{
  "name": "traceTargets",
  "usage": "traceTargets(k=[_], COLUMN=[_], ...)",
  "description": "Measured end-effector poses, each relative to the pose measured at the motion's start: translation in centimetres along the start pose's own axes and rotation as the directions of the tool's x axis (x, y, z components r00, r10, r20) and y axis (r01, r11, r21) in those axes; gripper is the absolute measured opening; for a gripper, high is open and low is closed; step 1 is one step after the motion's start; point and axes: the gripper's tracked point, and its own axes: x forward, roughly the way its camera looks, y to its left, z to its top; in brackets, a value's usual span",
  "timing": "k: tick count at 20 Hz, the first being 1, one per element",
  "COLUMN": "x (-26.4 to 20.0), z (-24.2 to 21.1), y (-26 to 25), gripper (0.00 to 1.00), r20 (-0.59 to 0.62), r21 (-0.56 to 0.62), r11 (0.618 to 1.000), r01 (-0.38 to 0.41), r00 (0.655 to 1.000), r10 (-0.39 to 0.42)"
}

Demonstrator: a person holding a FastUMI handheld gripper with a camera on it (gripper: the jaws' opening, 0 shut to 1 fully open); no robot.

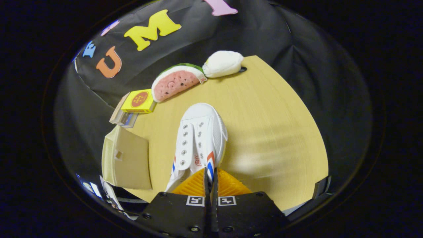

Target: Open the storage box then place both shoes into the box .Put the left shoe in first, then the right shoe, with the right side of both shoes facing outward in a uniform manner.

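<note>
The gripper (210, 175), closed on the heel collar of a white shoe (199, 138), seems mid-carry; next it must swing toward the storage box (127, 158) beside it.

I'm working in a staged recording booth, not a lived-in room. A black cloth wall (271, 36) hangs creased behind a bare light-wood table (271, 132), and the cloth drapes down around the tabletop on both sides. The things on the table read as props: 1 plush watermelon slice (175, 82) and 1 white plush dumpling (223, 63) at the far edge, touching each other, and 1 small yellow box (138, 101) stacked on another box beside them. My gripper (210, 180) has its fingers pinched together on the white sneaker (198, 138).
</note>
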Motion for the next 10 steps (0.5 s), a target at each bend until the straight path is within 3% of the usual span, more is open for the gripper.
traceTargets(k=[5, 10], x=[-2.7, -2.6], z=[1.7, 1.5], y=[11.0, 22.2], gripper=[0.0, 0.0], r20=[0.069, 0.084], r21=[-0.016, -0.057], r11=[0.997, 0.988], r01=[-0.078, -0.144], r00=[0.994, 0.985], r10=[0.079, 0.148])
